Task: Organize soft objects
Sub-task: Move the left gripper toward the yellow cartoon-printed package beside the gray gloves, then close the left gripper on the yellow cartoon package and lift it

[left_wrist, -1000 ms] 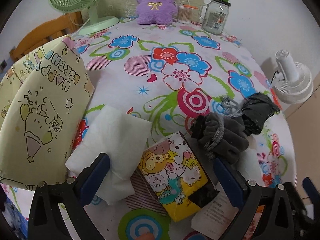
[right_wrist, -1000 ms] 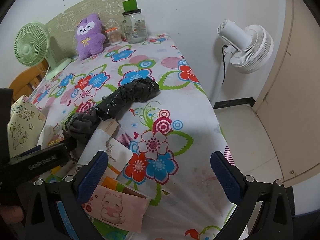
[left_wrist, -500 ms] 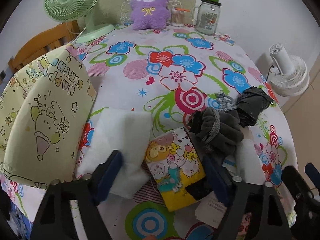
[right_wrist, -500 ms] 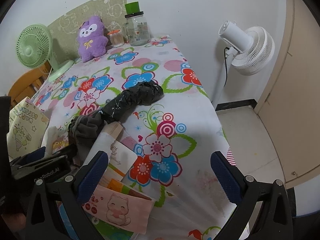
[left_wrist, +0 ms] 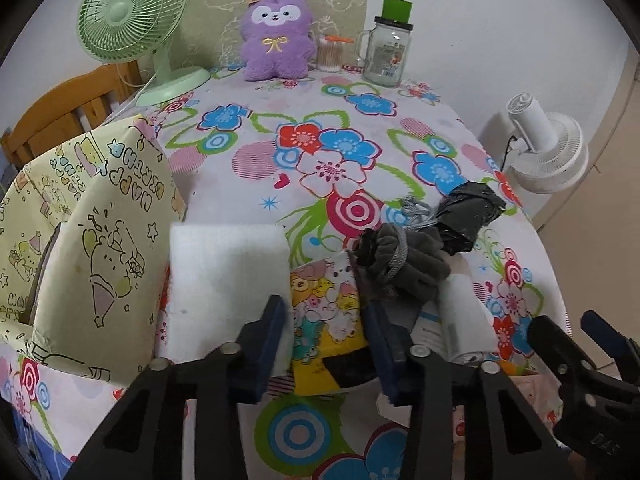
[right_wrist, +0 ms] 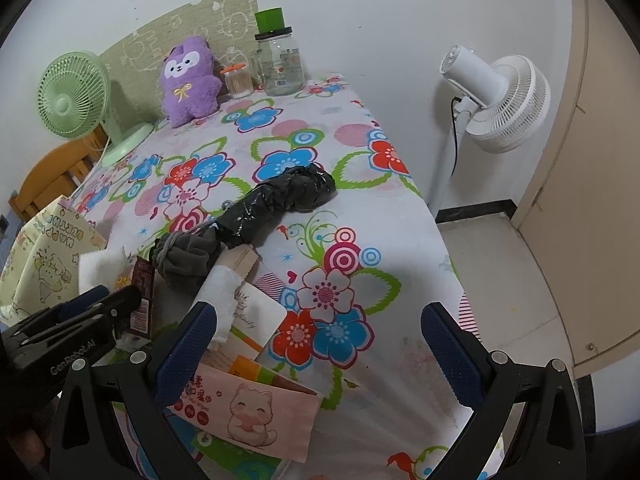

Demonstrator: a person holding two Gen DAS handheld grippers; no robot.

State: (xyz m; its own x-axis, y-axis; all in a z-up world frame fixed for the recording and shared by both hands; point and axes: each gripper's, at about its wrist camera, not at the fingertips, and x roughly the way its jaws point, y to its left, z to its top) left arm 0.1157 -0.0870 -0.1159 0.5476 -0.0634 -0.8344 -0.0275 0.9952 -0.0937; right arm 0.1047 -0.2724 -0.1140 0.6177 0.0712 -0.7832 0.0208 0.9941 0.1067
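Observation:
A yellow cartoon-print tissue pack (left_wrist: 324,320) lies near the table's front edge. My left gripper (left_wrist: 326,340) has its jaws closing on the pack, and both blue pads press its sides. A white soft pad (left_wrist: 224,280) lies just left of it, touching the left finger. A grey drawstring pouch (left_wrist: 404,256) and a black wrapped bundle (left_wrist: 472,212) lie to the right. My right gripper (right_wrist: 318,320) stands open over the flowered tablecloth with nothing between its fingers. A white packet (right_wrist: 248,320) and a pink cat-print packet (right_wrist: 248,412) lie by its left finger.
A yellow birthday gift bag (left_wrist: 100,240) stands open at the table's left edge. At the back are a purple plush (left_wrist: 276,36), a green desk fan (left_wrist: 128,20) and a glass jar (left_wrist: 388,52). A white floor fan (right_wrist: 500,100) stands beyond the right edge.
The left jaws have gone from wide apart to closed on the tissue pack, and the left view has drawn back and up a little. The right gripper has stayed put.

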